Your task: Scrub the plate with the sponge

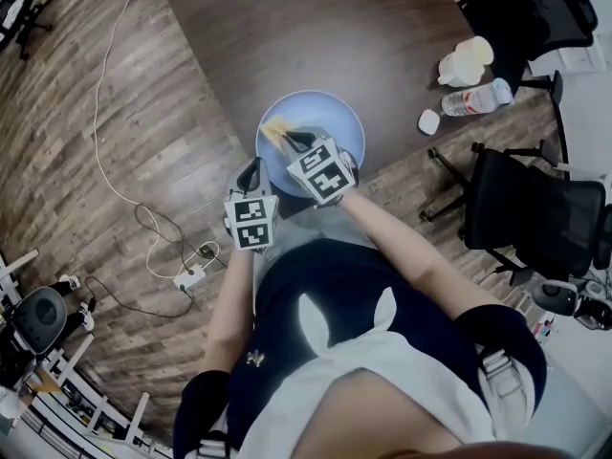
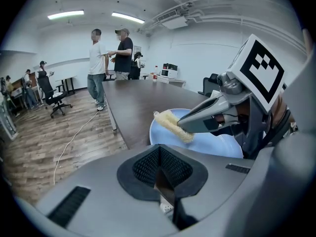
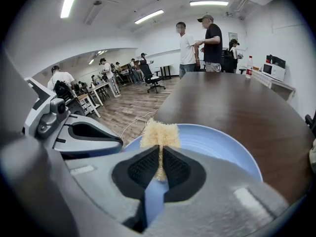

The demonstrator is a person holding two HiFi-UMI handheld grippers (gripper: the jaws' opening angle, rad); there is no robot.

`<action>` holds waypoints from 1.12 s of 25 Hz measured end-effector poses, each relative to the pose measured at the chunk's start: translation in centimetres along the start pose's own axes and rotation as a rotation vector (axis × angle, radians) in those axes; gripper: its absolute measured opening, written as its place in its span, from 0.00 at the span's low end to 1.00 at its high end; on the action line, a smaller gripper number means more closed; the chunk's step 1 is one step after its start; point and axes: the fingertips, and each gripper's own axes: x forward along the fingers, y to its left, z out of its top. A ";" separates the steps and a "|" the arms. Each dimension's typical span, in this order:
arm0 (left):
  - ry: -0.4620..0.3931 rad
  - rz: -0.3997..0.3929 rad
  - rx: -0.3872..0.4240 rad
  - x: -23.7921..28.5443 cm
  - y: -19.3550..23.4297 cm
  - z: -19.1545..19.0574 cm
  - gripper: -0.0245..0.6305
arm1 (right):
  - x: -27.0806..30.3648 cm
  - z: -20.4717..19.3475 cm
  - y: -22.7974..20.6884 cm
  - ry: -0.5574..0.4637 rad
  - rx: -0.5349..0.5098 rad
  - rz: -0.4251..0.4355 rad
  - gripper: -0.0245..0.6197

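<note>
A grey-brown plank floor [image 1: 172, 132] lies around a dark brown, wood-grained surface [image 1: 316, 36] with a smooth matt top. At that surface's near left corner sits a round, pale blue plate [image 1: 337, 120], glossy and shallow, with a broad raised rim.

The right gripper [image 1: 292, 142], a grey moulded shell carrying a black-and-white marker cube, reaches in over the near side of the plate. In the right gripper view its black ribbed jaws are clenched on a pale yellow, coarse, fibrous sponge [image 3: 159, 131], which they squeeze thin between the pads; the free end fans out rough and frayed above the blue of the plate. The sponge lies over the part of the plate nearest the surface's left edge, and in the left gripper view its far end pokes just past the rim; whether it presses on the plate I cannot tell.

The left gripper [image 1: 254, 167], of the same grey shell and marker cube, hangs just off the near left corner, beside the plate's rim. Its ribbed black jaws are pressed together with nothing between them.
</note>
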 end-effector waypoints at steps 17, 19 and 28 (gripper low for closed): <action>0.043 0.008 0.003 1.0 0.4 -0.4 0.04 | 2.6 -0.5 -0.4 0.081 -0.034 0.053 0.07; 0.046 0.008 0.006 1.0 0.3 -0.3 0.05 | 2.7 -0.6 -0.4 0.078 -0.020 0.062 0.07; 0.053 0.003 0.026 1.1 0.4 -0.4 0.05 | 3.0 -0.6 -0.8 0.083 0.006 0.066 0.07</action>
